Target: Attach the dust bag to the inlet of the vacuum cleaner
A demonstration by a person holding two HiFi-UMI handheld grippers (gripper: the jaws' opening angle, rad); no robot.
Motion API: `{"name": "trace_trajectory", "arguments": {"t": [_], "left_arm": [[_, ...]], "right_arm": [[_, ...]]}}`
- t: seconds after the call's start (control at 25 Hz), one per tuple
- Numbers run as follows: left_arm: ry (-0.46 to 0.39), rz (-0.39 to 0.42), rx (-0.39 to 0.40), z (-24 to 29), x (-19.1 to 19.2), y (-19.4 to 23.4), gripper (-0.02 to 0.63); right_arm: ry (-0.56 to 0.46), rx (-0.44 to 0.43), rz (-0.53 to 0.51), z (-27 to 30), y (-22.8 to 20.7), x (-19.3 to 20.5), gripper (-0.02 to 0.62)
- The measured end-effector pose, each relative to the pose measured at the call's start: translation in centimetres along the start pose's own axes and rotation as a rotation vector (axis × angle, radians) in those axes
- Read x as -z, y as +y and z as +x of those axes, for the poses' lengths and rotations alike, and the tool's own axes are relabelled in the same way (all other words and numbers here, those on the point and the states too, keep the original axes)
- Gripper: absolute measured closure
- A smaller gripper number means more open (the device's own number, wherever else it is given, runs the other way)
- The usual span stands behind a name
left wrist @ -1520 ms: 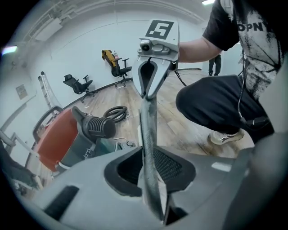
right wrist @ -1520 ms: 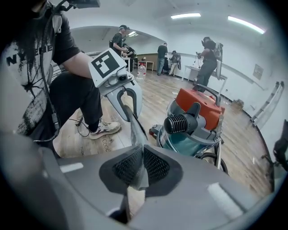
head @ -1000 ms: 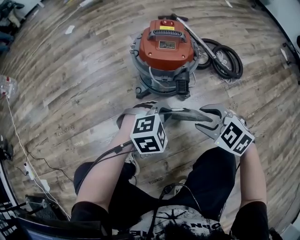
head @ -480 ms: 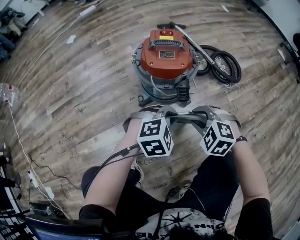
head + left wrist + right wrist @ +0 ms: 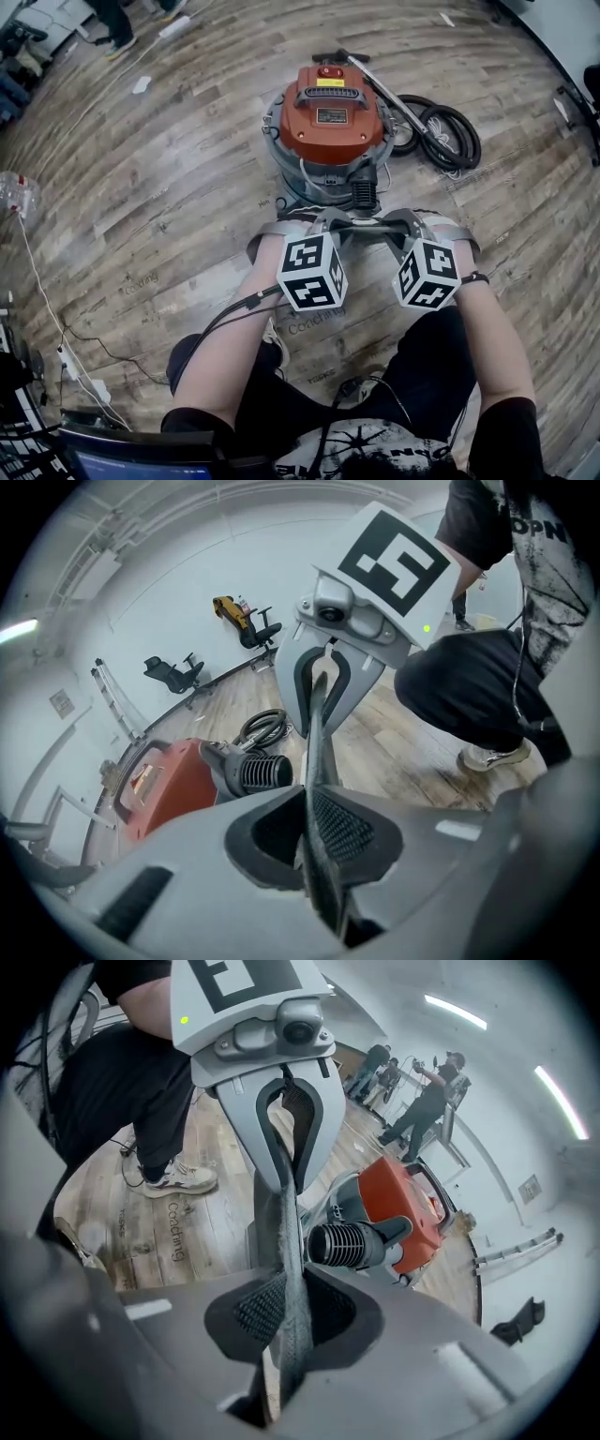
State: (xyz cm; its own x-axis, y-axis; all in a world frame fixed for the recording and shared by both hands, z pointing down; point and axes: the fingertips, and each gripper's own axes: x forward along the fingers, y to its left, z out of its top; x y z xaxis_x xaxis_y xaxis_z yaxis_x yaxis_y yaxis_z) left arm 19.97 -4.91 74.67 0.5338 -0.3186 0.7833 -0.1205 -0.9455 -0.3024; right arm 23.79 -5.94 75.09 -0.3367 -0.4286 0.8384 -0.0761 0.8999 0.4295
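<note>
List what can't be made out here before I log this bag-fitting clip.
- Opening of the dust bag: the head view shows only a grey strip between the left gripper and right gripper, whose fingers have just closed on it; both gripper views see it edge-on.
- Mouth of the inlet: side-on in the gripper views, tiny in the head view.
- End of the hose: head view, too small, coiled beside the vacuum cleaner.

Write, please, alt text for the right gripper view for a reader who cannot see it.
The right gripper, fingers just closed, pinches a grey dust bag stretched to the left gripper opposite. Beyond stands an orange vacuum cleaner, its black ribbed inlet facing the bag.
</note>
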Motion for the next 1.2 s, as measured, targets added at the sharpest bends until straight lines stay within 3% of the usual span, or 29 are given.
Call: {"name": "trace_trajectory", "arguments": {"t": [0.44, 0.76, 0.92, 1.2], "left_arm": [[-0.003, -0.014, -0.029, 0.4, 0.3, 2.3, 0.576], [0.01, 0.014, -0.018, 1.3, 0.3, 2.5, 0.575], [0.0, -0.01, -0.011, 1.9, 0.6, 2.3, 0.575], [0.041, 0.015, -0.057, 1.7, 1.2, 3.0, 0.574]], "right_arm": [[0.022, 0.022, 0.062, 0.6, -2.2, -0.2, 0.552], [0.054, 0.059, 0.048, 1.0, -2.1, 0.5, 0.554], [0.056, 0.071, 0.04, 1.0, -2.1, 0.6, 0.552], [0.038, 0.087, 0.076, 2.2, -2.1, 0.3, 0.554]]}}
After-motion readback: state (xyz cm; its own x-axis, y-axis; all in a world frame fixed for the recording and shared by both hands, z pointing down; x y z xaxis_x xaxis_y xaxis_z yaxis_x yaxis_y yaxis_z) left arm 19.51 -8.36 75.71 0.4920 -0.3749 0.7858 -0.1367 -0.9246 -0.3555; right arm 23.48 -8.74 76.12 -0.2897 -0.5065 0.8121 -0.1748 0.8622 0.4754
